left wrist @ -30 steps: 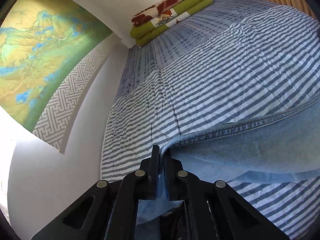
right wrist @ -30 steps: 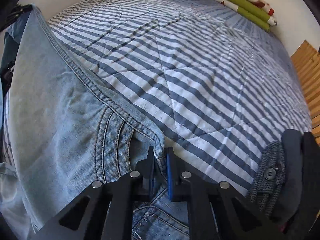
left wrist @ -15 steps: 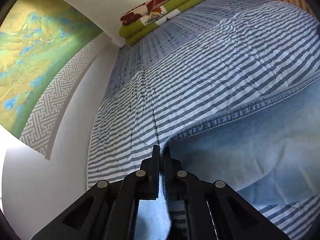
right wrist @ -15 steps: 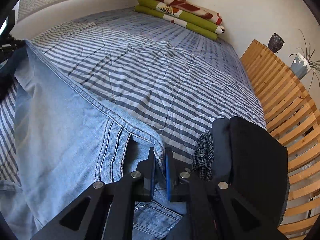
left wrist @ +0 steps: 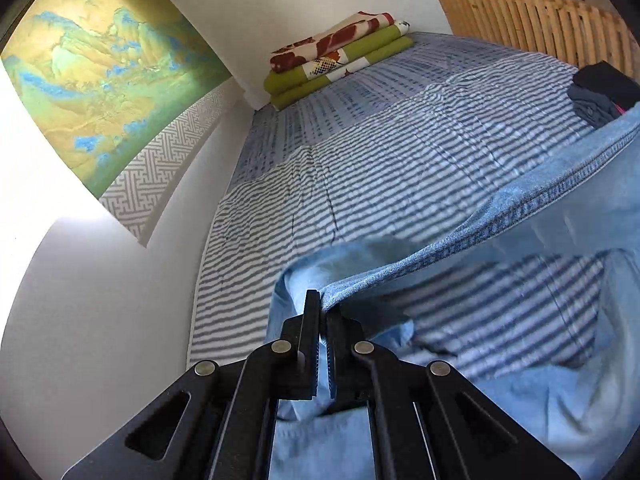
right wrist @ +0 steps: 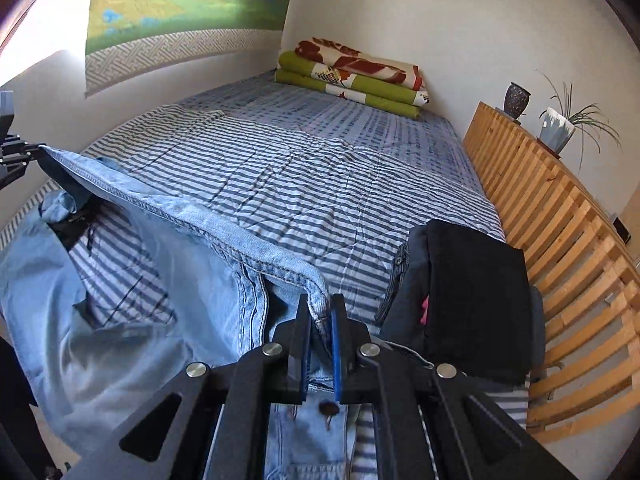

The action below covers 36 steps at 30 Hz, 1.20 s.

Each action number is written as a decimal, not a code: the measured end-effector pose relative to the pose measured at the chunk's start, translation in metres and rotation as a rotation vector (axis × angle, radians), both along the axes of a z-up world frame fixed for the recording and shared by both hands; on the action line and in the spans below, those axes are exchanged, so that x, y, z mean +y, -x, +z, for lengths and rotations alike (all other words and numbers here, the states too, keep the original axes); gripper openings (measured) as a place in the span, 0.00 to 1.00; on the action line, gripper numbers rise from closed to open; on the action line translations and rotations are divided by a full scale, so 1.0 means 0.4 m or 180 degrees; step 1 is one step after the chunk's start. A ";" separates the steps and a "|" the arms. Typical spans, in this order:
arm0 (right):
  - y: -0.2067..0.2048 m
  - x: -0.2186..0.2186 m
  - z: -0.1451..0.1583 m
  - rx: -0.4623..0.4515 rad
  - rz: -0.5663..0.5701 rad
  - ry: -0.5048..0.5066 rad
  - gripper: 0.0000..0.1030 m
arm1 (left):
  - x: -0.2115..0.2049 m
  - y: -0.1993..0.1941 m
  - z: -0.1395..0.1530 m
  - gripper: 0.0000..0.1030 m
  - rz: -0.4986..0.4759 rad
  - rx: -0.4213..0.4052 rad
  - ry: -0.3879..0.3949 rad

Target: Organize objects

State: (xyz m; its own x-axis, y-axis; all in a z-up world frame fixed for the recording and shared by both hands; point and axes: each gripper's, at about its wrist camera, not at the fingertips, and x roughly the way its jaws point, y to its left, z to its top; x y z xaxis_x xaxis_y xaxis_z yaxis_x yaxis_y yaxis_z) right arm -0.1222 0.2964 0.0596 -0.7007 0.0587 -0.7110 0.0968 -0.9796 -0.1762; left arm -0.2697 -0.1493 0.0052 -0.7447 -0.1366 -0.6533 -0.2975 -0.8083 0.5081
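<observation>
A pair of light blue jeans (left wrist: 520, 208) hangs stretched between my two grippers above the striped bed (left wrist: 380, 168). My left gripper (left wrist: 323, 304) is shut on one end of the denim edge. My right gripper (right wrist: 320, 312) is shut on the jeans (right wrist: 192, 240) at the other end, near the seam and button. The taut edge runs across the right wrist view to the left gripper (right wrist: 12, 156) at the far left. The lower part of the jeans sags over the bed's near edge.
A folded stack of dark clothes (right wrist: 476, 292) lies on the bed right of my right gripper, also in the left wrist view (left wrist: 604, 92). Folded green and floral blankets (right wrist: 352, 76) sit at the head. A wooden slatted rail (right wrist: 560, 220) with a vase and plant runs along the right.
Both grippers have lifted the jeans off the bed and tilted up. The denim, flat on the bed before, now hangs with striped bedding showing beneath it.
</observation>
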 end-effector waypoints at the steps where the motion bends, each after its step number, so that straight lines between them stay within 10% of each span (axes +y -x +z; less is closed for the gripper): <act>1: -0.051 -0.008 -0.002 0.0026 -0.0024 0.0033 0.07 | -0.011 -0.056 -0.007 0.02 -0.0035 -0.0011 0.0031; 14: -0.416 -0.107 -0.319 -0.0667 -0.0093 0.0292 0.11 | -0.124 -0.484 -0.325 0.07 -0.0050 -0.0936 0.0372; 22: -0.502 0.009 -0.199 -0.0575 0.0170 0.1292 0.19 | -0.168 -0.603 -0.304 0.13 -0.0126 -0.1068 0.0484; 28: -0.432 0.168 -0.154 -0.0370 -0.0283 0.1423 0.34 | -0.087 -0.597 -0.180 0.13 -0.0326 -0.0904 0.0168; 36: -0.185 0.348 -0.361 -0.0793 -0.1010 0.1704 0.35 | 0.233 -0.551 -0.217 0.23 -0.1073 -0.1086 -0.0300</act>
State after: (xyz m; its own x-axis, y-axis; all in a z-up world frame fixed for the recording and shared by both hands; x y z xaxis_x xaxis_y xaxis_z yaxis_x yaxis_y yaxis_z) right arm -0.0480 0.4356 -0.0848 -0.5187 -0.1710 -0.8377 -0.2357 -0.9132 0.3324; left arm -0.0495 -0.0563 -0.0814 -0.4785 0.1468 -0.8657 -0.6874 -0.6760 0.2654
